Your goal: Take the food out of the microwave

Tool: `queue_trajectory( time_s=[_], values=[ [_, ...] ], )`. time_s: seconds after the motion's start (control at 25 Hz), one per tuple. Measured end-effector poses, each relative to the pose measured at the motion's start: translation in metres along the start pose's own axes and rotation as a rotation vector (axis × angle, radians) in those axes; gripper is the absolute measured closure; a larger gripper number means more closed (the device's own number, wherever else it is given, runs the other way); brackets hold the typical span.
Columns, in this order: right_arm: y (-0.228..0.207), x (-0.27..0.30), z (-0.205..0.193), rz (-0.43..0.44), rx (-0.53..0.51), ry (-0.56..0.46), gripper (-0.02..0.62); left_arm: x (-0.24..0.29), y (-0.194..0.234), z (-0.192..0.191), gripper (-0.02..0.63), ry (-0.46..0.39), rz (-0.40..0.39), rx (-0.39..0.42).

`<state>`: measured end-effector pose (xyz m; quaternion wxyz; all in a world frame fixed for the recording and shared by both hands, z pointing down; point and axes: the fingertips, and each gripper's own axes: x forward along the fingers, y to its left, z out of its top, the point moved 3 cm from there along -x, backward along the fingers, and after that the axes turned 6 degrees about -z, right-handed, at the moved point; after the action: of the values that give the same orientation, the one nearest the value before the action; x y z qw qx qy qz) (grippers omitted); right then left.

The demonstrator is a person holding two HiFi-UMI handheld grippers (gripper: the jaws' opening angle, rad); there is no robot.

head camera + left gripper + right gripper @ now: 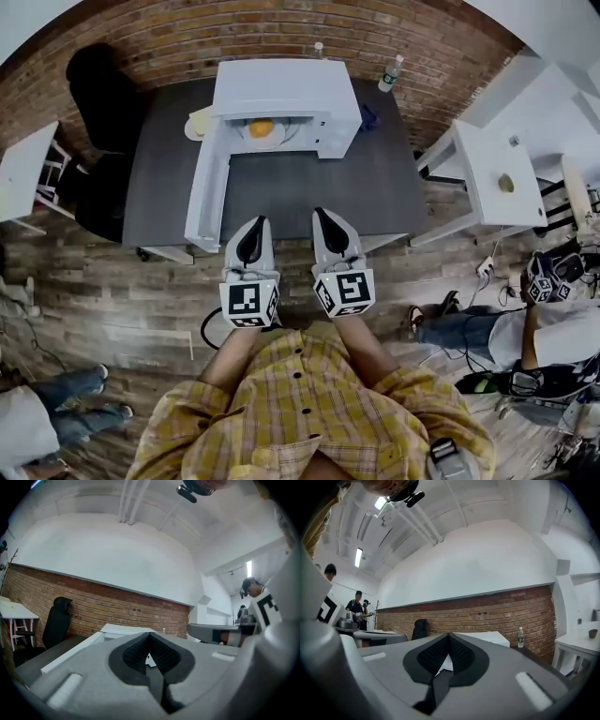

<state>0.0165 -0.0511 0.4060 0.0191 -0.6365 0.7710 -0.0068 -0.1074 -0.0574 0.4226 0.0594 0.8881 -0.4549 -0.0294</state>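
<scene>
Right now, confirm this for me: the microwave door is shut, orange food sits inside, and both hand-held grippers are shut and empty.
Wrong on the door: the head view shows the microwave door open, swung out leftward. The orange food does sit inside, and the left hand-held gripper and right hand-held gripper are shut and empty.

Colours and patterns on inspection.
White microwave (281,94); orange-yellow food (262,127) inside. Dark grey table (375,187). Red-brown brick wall (141,37), pale mortar lines. Grey-brown wood-plank floor (112,281). Light grey left gripper (255,223) and right gripper (323,214); black ribbed pads (136,653); black-and-white square markers on cubes (249,302). Yellow plaid shirt (309,403), dark buttons. Black chair (103,94).
</scene>
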Motion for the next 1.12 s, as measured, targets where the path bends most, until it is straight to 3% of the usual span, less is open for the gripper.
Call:
queue_trajectory(
  time_s=[0.28,0.48,0.8,1.0,1.12],
  values=[
    [-0.006,0.022,-0.019,-0.041,-0.012,0.010,0.592,0.015,0.019,-0.014,0.607,0.013,-0.024,0.022],
    [-0.010,0.034,-0.034,-0.020,-0.006,0.018,0.592,0.027,0.023,-0.028,0.607,-0.005,-0.055,0.020],
    [-0.031,0.052,-0.054,0.029,-0.003,0.020,0.592,0.056,0.025,-0.050,0.607,0.016,-0.040,0.022],
    [-0.047,0.063,-0.067,0.047,0.043,0.026,0.594,0.079,0.023,-0.066,0.611,0.023,-0.031,0.005],
    [-0.055,0.070,-0.079,0.064,0.063,0.044,0.594,0.092,0.027,-0.079,0.611,0.035,-0.024,-0.064]
  ],
)
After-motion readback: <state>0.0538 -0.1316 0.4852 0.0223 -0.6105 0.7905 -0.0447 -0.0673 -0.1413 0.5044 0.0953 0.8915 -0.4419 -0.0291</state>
